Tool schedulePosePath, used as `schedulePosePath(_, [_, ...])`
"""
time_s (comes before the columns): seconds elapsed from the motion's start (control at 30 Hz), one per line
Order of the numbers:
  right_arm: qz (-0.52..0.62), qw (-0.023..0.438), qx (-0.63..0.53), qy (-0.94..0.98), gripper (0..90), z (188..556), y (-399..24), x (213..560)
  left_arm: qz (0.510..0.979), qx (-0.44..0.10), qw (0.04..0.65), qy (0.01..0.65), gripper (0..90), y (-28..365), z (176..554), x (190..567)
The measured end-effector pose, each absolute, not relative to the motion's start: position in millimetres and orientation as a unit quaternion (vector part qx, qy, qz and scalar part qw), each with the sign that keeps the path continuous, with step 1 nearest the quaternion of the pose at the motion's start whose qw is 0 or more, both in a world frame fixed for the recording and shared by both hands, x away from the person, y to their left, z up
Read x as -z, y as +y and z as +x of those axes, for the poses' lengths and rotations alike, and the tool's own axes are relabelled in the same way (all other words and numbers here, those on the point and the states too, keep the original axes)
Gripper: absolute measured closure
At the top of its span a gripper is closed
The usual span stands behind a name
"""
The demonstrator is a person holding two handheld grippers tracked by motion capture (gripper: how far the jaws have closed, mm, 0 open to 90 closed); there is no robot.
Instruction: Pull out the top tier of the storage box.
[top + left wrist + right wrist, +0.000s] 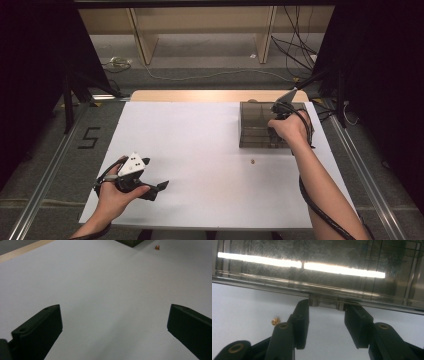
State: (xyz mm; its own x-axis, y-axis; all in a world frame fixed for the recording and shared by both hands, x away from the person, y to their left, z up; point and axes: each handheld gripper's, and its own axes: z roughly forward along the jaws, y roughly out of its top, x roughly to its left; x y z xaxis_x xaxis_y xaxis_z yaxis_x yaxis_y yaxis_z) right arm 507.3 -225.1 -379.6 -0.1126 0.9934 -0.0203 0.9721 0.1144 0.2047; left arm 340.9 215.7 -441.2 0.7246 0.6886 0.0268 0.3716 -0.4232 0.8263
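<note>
Most of the white surface (200, 150) is being left free for passage, from the near edge to the far-left corner. The far-right corner is being blocked by the smoky box (260, 125); just before it, a small brass piece (253, 161) is lying.

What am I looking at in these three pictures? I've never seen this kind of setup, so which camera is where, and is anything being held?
No robot here: a person holds a hand-held two-jaw gripper in each hand. The high view looks down on a white table from above the person's side. The other two pictures come from cameras riding on the grippers, looking along their black jaws.

The left gripper rests low near the table's front left edge, jaws wide apart with nothing between them. The right gripper is at the front edge of a smoky see-through box at the far right. Its jaws stand on either side of a small latch on that edge; whether the pads press it I cannot tell.

A tiny gold-coloured piece lies loose on the table, just in front of the box.
</note>
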Motion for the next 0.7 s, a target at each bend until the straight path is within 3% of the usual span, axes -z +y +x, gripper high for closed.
schedulePosePath(0.7, [0.661,0.072,-0.070,0.744,56.9,507.8,-226.6,379.1,0.822,-0.183,0.432,0.322,0.0,215.4,340.4,441.5])
